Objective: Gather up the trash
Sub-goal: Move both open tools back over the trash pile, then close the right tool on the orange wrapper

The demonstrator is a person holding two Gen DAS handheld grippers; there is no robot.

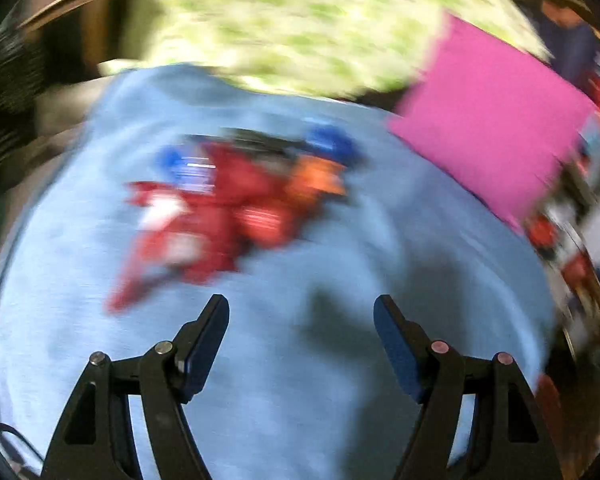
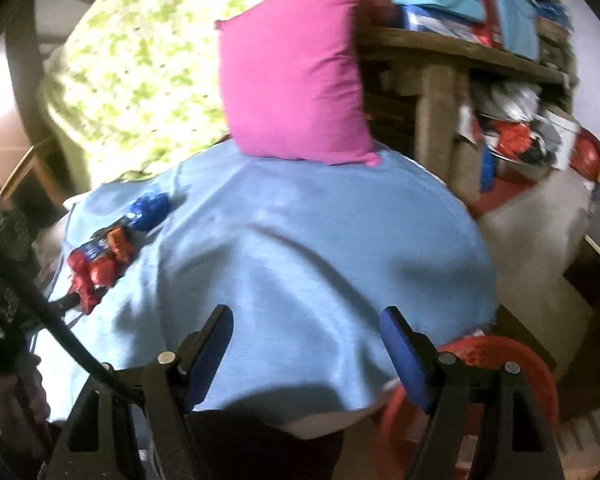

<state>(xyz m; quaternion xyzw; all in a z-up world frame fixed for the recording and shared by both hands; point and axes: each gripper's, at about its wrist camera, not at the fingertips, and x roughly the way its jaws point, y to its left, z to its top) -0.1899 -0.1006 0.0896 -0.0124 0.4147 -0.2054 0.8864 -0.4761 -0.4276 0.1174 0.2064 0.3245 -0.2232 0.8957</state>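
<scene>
Lying uncollected near the blue sheet's (image 2: 300,260) left edge, the wrappers (image 1: 220,216) are not yet gripped; both tongs (image 1: 302,344) (image 2: 306,350) are spread, empty.

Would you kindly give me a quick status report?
Both grippers open, empty: left, right. Wrappers piled on blue cloth, untouched. Nothing in the way.

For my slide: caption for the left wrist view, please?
Open left gripper above crumpled wrappers on blue cloth.
</scene>
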